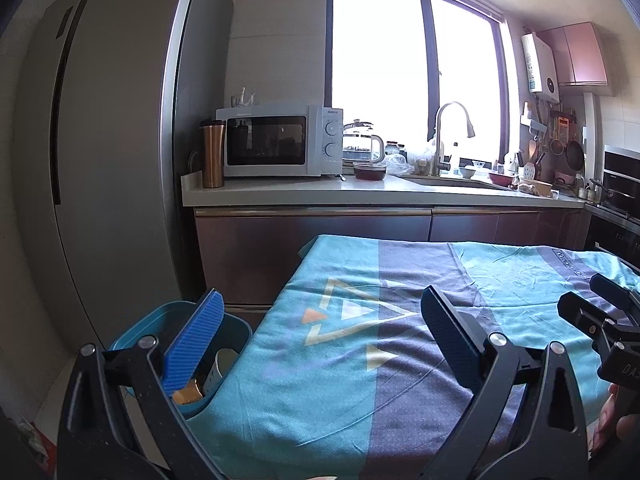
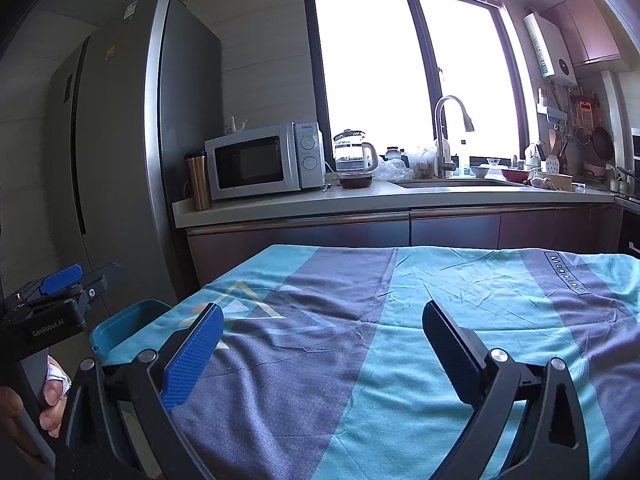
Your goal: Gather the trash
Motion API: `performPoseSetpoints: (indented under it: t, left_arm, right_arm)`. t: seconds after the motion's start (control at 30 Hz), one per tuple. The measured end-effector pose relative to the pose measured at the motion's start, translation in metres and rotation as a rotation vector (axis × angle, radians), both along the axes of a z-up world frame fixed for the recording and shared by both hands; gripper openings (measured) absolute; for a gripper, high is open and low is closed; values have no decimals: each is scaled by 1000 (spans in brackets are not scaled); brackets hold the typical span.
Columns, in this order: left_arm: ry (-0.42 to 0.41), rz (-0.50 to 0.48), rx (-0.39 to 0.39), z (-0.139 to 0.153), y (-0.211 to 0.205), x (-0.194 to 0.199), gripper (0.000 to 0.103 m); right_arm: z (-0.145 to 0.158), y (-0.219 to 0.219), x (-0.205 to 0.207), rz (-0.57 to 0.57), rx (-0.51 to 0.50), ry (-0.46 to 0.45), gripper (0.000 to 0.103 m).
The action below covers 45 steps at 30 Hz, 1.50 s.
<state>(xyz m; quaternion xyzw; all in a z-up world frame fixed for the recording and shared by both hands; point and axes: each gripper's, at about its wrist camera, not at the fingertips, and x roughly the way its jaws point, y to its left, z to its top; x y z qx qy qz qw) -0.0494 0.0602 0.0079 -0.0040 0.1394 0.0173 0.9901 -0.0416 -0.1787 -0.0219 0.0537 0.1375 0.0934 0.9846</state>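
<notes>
Currently, a kitchen scene seen from two handheld grippers.
Left gripper [image 1: 320, 332]: jaws spread wide with nothing between them, held above the left part of the table.
Right gripper [image 2: 322, 340]: jaws likewise spread wide and holding nothing, held above the middle of the table.
Table [image 2: 460, 292]: covered with a teal and grey-purple cloth printed with triangles.
Trash bin [image 1: 138, 322]: blue, standing just beside the table's left edge and lower than its top.
Trash: a white paper cup [image 1: 219, 366] and a brown item [image 1: 187, 394] lie inside the bin, partly hidden behind the left gripper's blue finger pad.
Background: a white microwave [image 2: 264, 162], a glass kettle [image 2: 354, 152] and a sink tap [image 2: 448, 132] on the counter beneath a bright window; a tall grey fridge [image 2: 120, 140] on the left.
</notes>
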Motion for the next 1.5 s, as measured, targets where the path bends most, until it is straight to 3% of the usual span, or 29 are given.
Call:
performPoseSetpoints:
  t: [0.6, 1.5]
  left_arm:
    - [-17, 8, 47, -2, -16, 2, 97]
    - [-17, 9, 51, -4, -20, 4, 97]
  right_arm:
    - [1, -13, 2, -14, 16, -1, 96]
    - [0, -17, 4, -18, 29, 3, 96]
